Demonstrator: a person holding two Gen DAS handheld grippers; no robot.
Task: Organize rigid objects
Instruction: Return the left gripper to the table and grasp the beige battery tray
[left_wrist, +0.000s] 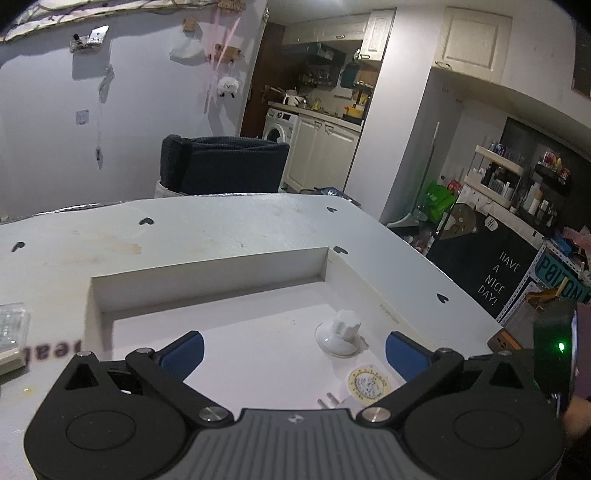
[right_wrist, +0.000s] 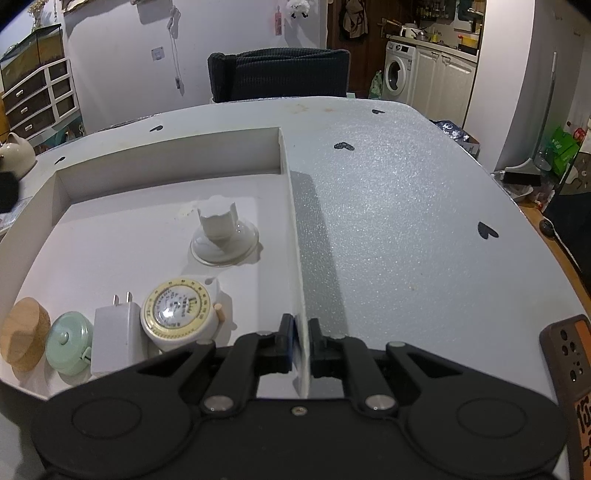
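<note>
Five small things sit in the white box (right_wrist: 173, 155). A suction cup (right_wrist: 221, 236) stands near the middle of the box. Along the box's near edge lie a wooden lid (right_wrist: 24, 338), a green tin (right_wrist: 70, 347), a white plug (right_wrist: 118, 339) and a round tape measure (right_wrist: 179, 314), side by side.

The right gripper (right_wrist: 301, 345) is pinched tight on the box's right wall, holding it steady. If that pinch slips, the box could slide on the tabletop (right_wrist: 406, 221) and the row could get messy.

The left gripper (left_wrist: 293, 350) hangs wide open and empty above the box. If it drops low, it could bump the suction cup over.
</note>
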